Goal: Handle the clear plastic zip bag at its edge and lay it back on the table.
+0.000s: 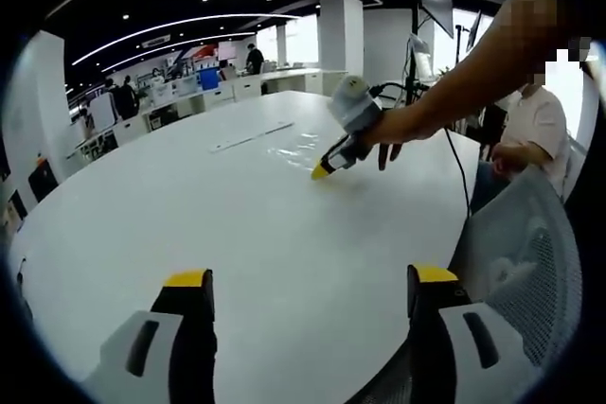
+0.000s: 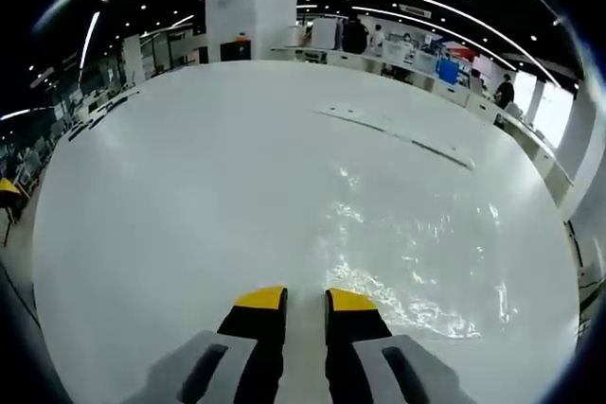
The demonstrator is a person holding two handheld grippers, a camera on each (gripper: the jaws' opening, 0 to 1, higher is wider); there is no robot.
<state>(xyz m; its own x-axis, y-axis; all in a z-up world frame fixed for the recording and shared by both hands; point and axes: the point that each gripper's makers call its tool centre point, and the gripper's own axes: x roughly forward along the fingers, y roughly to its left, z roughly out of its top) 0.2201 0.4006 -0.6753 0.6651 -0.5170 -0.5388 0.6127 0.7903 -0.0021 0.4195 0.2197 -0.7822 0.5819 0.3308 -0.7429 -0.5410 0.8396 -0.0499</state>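
The clear plastic zip bag [image 2: 417, 253] lies flat on the white table [image 2: 170, 215], showing mostly as glints and wrinkles. My right gripper [image 2: 305, 302] has its yellow-tipped jaws drawn close together at the bag's near edge. I cannot tell whether plastic is pinched between them. In the left gripper view the bag [image 1: 295, 147] lies mid-table with the right gripper [image 1: 322, 172], held by a hand, tip-down at its near corner. My left gripper [image 1: 311, 289] hovers over the table's near side, jaws wide apart with nothing between them.
Two thin flat strips [image 2: 398, 134] lie on the table beyond the bag. A mesh-backed chair [image 1: 525, 262] stands at the table's edge, and a seated person [image 1: 530, 130] is beyond it. Desks and people fill the far background.
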